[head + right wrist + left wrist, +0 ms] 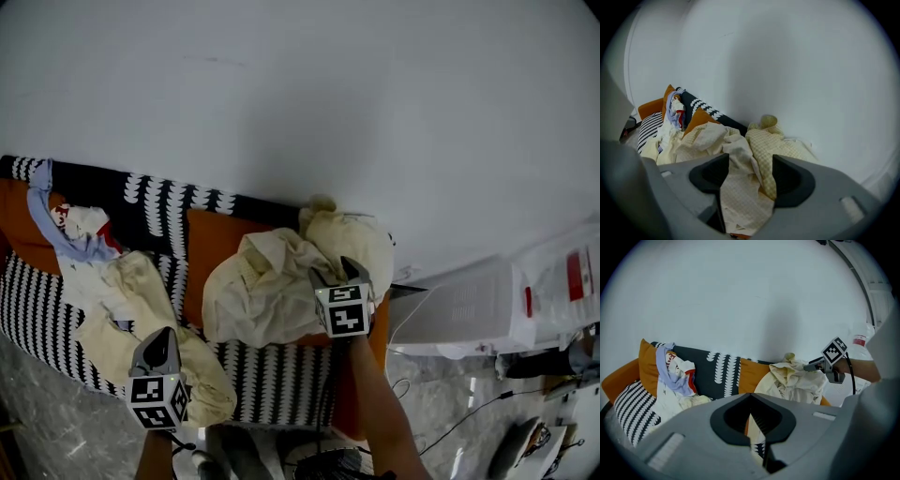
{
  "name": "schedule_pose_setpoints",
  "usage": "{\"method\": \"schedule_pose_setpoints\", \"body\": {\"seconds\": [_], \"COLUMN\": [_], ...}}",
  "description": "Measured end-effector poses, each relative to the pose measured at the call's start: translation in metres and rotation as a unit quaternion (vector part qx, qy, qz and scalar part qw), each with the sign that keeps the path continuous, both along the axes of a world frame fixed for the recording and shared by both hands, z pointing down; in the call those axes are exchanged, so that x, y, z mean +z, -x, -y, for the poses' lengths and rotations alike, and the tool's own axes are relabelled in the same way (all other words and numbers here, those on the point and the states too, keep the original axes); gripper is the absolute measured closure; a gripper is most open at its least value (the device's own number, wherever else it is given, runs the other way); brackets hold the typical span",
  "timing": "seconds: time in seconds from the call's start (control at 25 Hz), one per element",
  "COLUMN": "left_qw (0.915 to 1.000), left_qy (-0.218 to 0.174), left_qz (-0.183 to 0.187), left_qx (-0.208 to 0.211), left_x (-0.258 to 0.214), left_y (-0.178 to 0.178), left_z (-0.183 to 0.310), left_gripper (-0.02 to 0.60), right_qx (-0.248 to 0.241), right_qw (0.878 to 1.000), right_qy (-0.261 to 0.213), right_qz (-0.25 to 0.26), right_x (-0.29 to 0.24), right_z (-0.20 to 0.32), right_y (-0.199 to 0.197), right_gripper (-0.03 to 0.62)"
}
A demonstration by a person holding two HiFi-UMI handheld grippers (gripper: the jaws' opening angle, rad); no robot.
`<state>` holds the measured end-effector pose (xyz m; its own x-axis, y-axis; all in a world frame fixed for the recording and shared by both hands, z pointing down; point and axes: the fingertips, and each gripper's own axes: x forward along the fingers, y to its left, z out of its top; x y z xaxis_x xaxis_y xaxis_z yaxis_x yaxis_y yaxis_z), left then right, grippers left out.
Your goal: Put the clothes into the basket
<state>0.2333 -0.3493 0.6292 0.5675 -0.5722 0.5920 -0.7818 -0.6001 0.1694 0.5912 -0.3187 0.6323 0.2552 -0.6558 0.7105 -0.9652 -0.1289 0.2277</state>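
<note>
A cream checked garment (272, 291) lies crumpled on the right end of an orange sofa (211, 248) with black-and-white patterned cushions. My right gripper (336, 272) is over it, open. In the right gripper view its jaws stand wide, with folds of that garment (740, 187) loose between them. A second cream garment (141, 300) lies at the left front. My left gripper (161, 339) hovers over it, and its jaws (750, 397) meet at the tips, shut, with no cloth seen in them. A white, blue and red garment (80, 234) is draped at the sofa's far left. No basket shows.
A white wall (328, 94) rises directly behind the sofa. To the right stand a white box-like unit (469, 309) and plastic-wrapped items (572, 281), with cables (450, 412) on the grey marble floor (37, 394) below them.
</note>
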Motion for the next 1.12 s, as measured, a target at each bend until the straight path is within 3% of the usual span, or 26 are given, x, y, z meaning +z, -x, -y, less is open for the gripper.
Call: {"method": "schedule_pose_setpoints", "body": {"seconds": [0.32, 0.48, 0.72, 0.92, 1.12], "left_qw": [0.9996, 0.9987, 0.9983, 0.9987, 0.9979], "left_qy": [0.003, 0.005, -0.001, -0.009, -0.012], "left_qz": [0.017, 0.024, 0.041, 0.033, 0.007], "left_qx": [-0.021, -0.044, -0.042, -0.037, -0.063], "left_x": [0.008, 0.009, 0.012, 0.006, -0.002], "left_y": [0.026, 0.049, 0.057, 0.046, 0.041], "left_z": [0.012, 0.019, 0.029, 0.035, 0.044], "left_gripper": [0.575, 0.575, 0.575, 0.575, 0.575], "right_qx": [-0.007, 0.006, 0.025, 0.049, 0.079], "right_qw": [0.998, 0.999, 0.999, 0.998, 0.996], "right_qy": [0.06, 0.047, 0.029, 0.034, 0.018], "right_qz": [-0.017, -0.013, -0.001, 0.029, 0.035], "right_x": [0.026, 0.04, 0.057, 0.069, 0.072], "right_z": [0.019, 0.022, 0.023, 0.027, 0.024], "right_y": [-0.013, -0.013, -0.014, -0.022, -0.016], "right_gripper": [0.303, 0.303, 0.318, 0.391, 0.479]}}
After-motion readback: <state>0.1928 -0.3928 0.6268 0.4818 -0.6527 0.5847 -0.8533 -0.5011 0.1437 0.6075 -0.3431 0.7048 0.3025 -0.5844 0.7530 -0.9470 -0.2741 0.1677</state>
